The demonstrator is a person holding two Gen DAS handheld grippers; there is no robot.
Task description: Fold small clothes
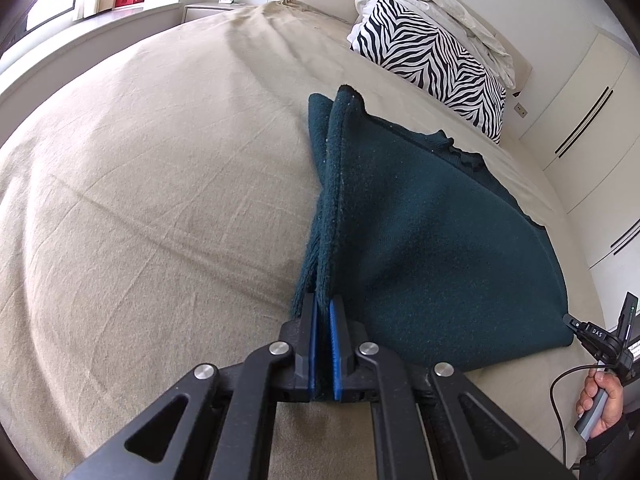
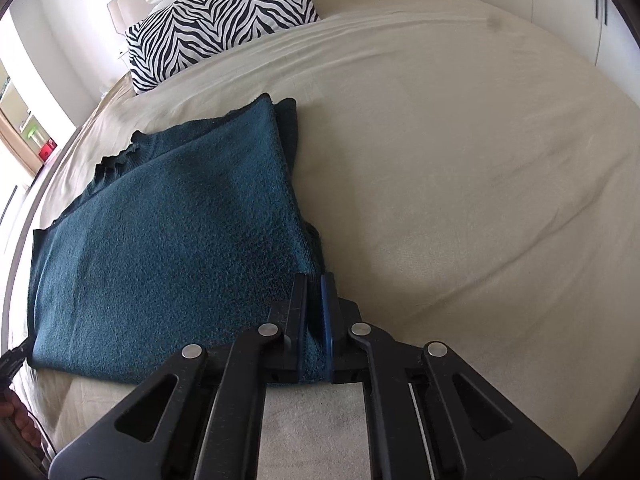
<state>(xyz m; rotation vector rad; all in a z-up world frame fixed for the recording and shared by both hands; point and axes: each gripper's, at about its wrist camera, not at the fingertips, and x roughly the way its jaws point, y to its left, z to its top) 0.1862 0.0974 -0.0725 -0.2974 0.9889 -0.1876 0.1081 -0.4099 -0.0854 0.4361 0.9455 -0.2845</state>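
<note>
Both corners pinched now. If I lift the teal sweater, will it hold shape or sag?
Likely sag: the teal sweater is soft knit, already draping in folds from the left hand-held gripper. Its fuzzy surface probably won't slip from the right hand-held gripper. Thick doubled layers suggest moderate weight.

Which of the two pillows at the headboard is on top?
The crumpled cream-white pillow; it lies on the zebra-striped black-and-white pillow, which rests on the beige bed sheet.

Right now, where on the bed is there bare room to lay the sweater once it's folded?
The bedsheet lies bare on the window side of the green sweater, and equally on the wardrobe side. It is crowded near the headboard, where the zebra pillow and a crumpled white cloth lie.
</note>
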